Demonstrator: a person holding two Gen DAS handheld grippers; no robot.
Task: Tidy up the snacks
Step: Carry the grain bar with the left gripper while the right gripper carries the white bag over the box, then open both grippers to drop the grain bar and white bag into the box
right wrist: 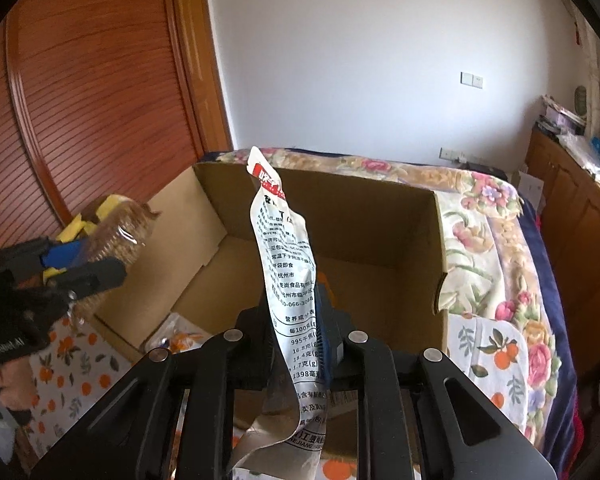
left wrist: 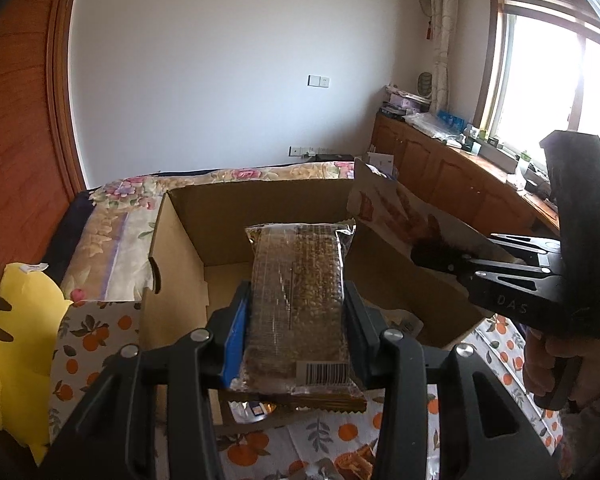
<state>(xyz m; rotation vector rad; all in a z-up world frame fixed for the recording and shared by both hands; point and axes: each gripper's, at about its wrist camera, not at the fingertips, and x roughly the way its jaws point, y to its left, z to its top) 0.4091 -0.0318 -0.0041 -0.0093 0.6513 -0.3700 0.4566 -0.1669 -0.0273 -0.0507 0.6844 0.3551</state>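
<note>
White walls and a louvred wooden door back a bed with a floral quilt, where an open cardboard box (left wrist: 188,240) sits. Over it, the left hand-held gripper (left wrist: 296,300) is clamped on a clear-wrapped grain bar (left wrist: 300,280); the right hand-held gripper (right wrist: 296,320) pinches a white snack pouch (right wrist: 288,264).
</note>
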